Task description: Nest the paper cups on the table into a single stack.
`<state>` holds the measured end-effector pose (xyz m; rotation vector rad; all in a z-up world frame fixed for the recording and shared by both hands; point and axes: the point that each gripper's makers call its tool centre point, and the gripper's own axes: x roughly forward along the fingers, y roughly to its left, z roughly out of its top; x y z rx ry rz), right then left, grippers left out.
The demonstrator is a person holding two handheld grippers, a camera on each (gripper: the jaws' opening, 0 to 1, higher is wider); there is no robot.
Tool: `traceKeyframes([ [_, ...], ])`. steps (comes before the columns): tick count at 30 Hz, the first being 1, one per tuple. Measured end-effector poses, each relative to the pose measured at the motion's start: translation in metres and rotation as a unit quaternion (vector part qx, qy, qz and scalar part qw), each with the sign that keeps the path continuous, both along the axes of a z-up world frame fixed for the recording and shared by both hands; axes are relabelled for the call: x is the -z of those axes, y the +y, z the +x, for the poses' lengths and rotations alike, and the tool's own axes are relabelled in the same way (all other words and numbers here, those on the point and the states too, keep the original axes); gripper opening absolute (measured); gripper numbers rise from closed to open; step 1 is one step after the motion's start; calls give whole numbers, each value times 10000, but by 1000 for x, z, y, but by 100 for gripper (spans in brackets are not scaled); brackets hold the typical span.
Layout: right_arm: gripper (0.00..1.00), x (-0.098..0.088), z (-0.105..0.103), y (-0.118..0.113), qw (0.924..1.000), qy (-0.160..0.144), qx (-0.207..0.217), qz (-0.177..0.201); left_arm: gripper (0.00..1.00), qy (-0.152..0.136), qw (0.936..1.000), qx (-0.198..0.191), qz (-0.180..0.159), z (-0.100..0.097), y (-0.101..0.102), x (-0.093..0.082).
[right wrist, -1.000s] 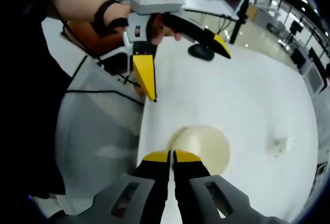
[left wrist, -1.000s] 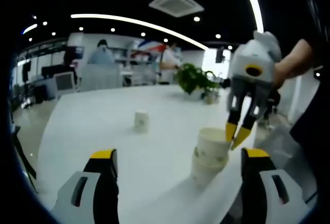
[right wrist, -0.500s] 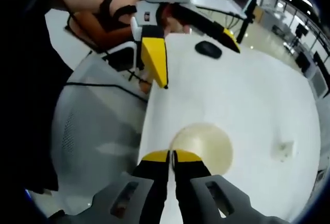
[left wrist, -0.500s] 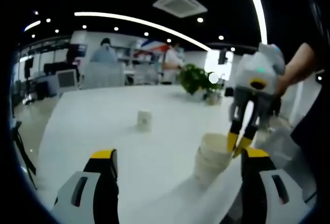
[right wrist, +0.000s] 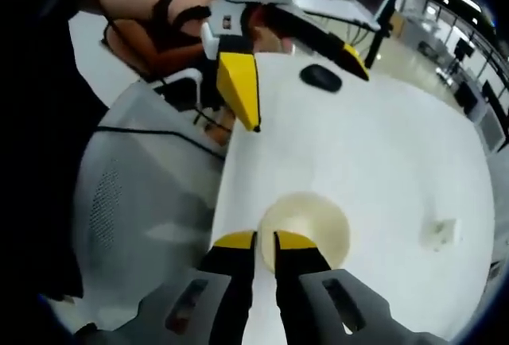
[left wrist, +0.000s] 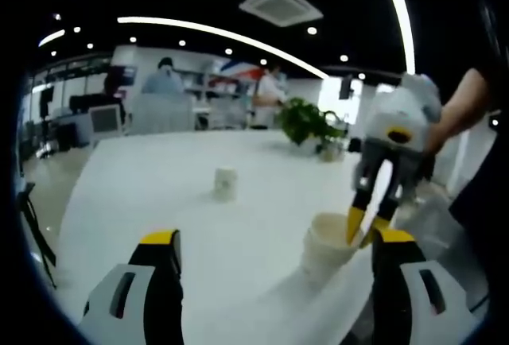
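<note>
A nested stack of cream paper cups (left wrist: 324,247) stands near the table's front edge, seen from above as a round cup mouth (right wrist: 310,222). My right gripper (right wrist: 266,242) hangs over the stack's near rim, jaws a little apart with the rim between them. It reaches in from the right in the left gripper view (left wrist: 363,231). A single paper cup (left wrist: 225,184) stands alone farther out on the white table (left wrist: 159,186), small at the right in the right gripper view (right wrist: 441,234). My left gripper (left wrist: 277,238) is wide open and holds nothing; it hovers beyond the stack (right wrist: 294,71).
A black mouse (right wrist: 321,77) lies on the table behind the left gripper. A grey mesh chair (right wrist: 135,202) stands at the table's edge beside the stack. A potted plant (left wrist: 306,125) sits at the far end, with people and desks beyond.
The top cup has sunk deeper, so the stack stands lower. My right jaws, pinched on the rim before, have parted slightly. The left gripper stays open.
</note>
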<state>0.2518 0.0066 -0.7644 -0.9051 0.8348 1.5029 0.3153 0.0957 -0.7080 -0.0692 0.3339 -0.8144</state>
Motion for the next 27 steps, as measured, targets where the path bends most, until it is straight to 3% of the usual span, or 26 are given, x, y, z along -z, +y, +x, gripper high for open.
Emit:
traceKeyframes([
  [6, 9, 0, -1, -2, 9997, -135, -180, -39, 99, 2, 10000, 8, 9, 0, -1, 0],
  [21, 24, -7, 3, -5, 9995, -267, -110, 106, 99, 68, 9999, -49, -55, -1, 0, -1],
  [27, 24, -12, 1, -4, 9993, -284, -107, 232, 99, 73, 10000, -37, -14, -3, 0, -2],
])
